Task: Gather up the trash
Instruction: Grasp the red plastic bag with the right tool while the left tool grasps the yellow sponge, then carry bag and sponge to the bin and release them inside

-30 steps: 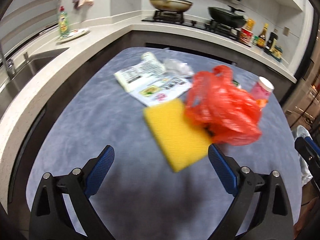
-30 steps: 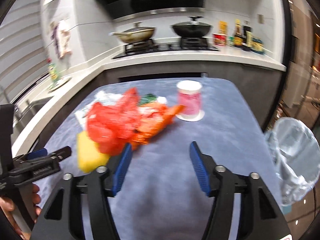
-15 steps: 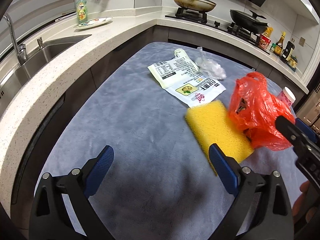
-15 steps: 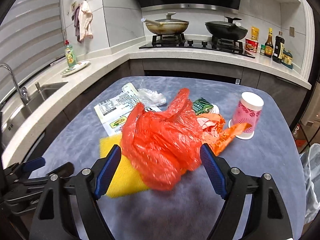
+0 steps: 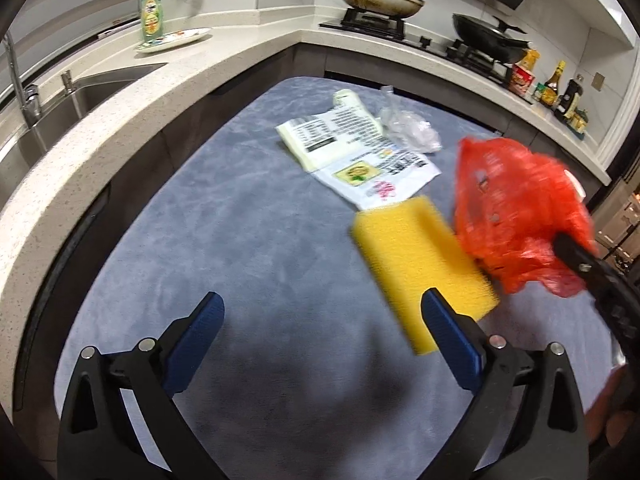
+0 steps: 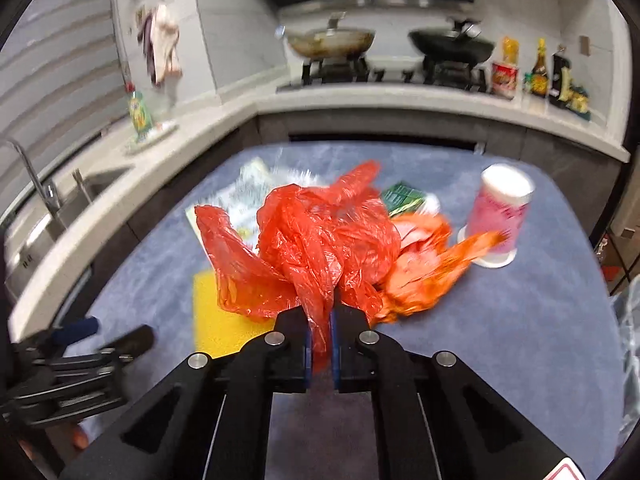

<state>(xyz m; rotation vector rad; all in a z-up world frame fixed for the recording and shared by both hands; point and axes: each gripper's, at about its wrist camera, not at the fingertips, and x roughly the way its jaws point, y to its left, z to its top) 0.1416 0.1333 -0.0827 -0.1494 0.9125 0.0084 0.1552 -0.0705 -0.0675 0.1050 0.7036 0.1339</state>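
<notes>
- The right gripper [image 6: 320,344] is clamped on a twist of the red bag [image 6: 320,236], which bunches up just ahead of its fingers (blurred in the left view).
- The left gripper [image 5: 320,320] is spread wide over the grey mat [image 5: 224,216], gripping nothing.
- A yellow sponge [image 5: 420,264] lies beside the bag, a printed wrapper [image 5: 360,156] beyond it.
- An orange bag [image 6: 424,268] and pink cup [image 6: 500,216] sit to the right.

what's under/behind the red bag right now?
Under the red plastic bag, held by the right gripper: part of the yellow sponge. Behind: printed packet, orange bag. Anything else beneath is covered.
</notes>
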